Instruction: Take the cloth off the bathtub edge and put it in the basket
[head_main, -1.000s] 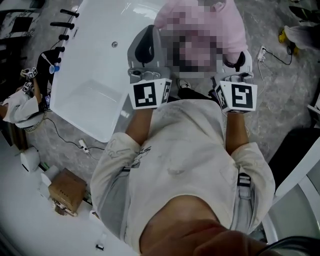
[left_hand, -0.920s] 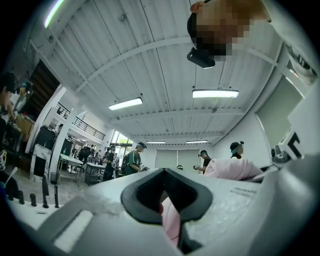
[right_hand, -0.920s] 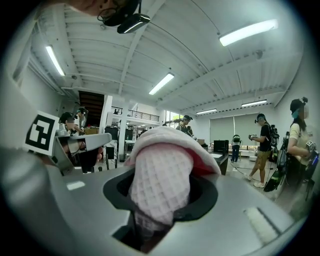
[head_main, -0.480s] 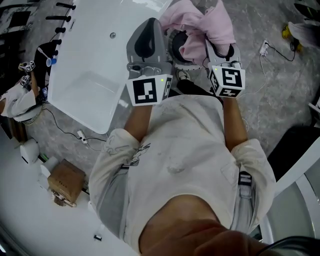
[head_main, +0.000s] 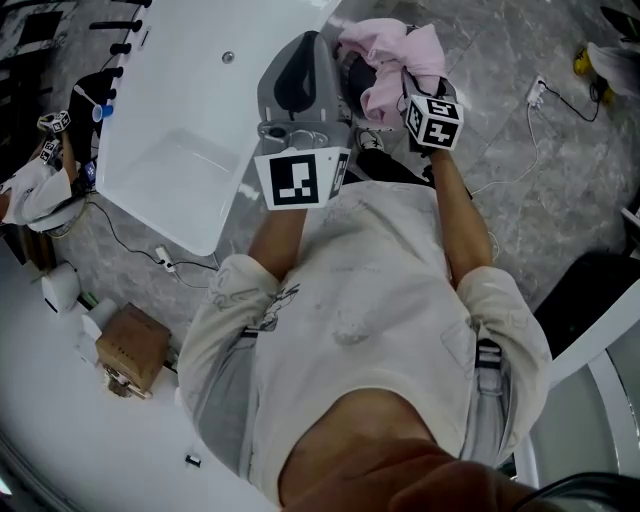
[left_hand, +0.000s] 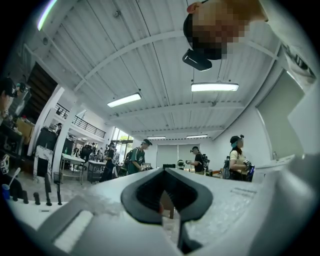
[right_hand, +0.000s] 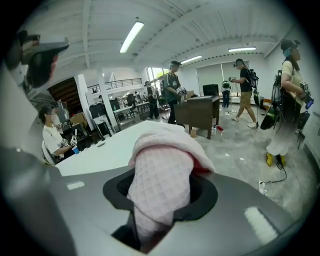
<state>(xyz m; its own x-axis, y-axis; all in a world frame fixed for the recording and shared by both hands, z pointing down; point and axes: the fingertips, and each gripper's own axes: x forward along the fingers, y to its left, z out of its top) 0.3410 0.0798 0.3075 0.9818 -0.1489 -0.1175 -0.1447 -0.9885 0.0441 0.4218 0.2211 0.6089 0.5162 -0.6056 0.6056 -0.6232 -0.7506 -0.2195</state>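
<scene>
A pink waffle-weave cloth hangs bunched from my right gripper, which is shut on it, held over the grey floor just right of the white bathtub. In the right gripper view the cloth fills the space between the jaws of the right gripper, and the bathtub's rim lies behind it. My left gripper is held over the tub's near corner, shut with nothing in it; the left gripper points up toward the ceiling. A dark shape under the cloth is mostly hidden. I cannot make out a basket.
A cardboard box and a power strip with cable lie on the floor to the left. Black taps line the tub's far side. A seated person is at far left. Another cable runs at right.
My right gripper has moved forward and to the left with the pink cloth, which is now bunched closer to the left gripper. The left gripper has barely shifted.
</scene>
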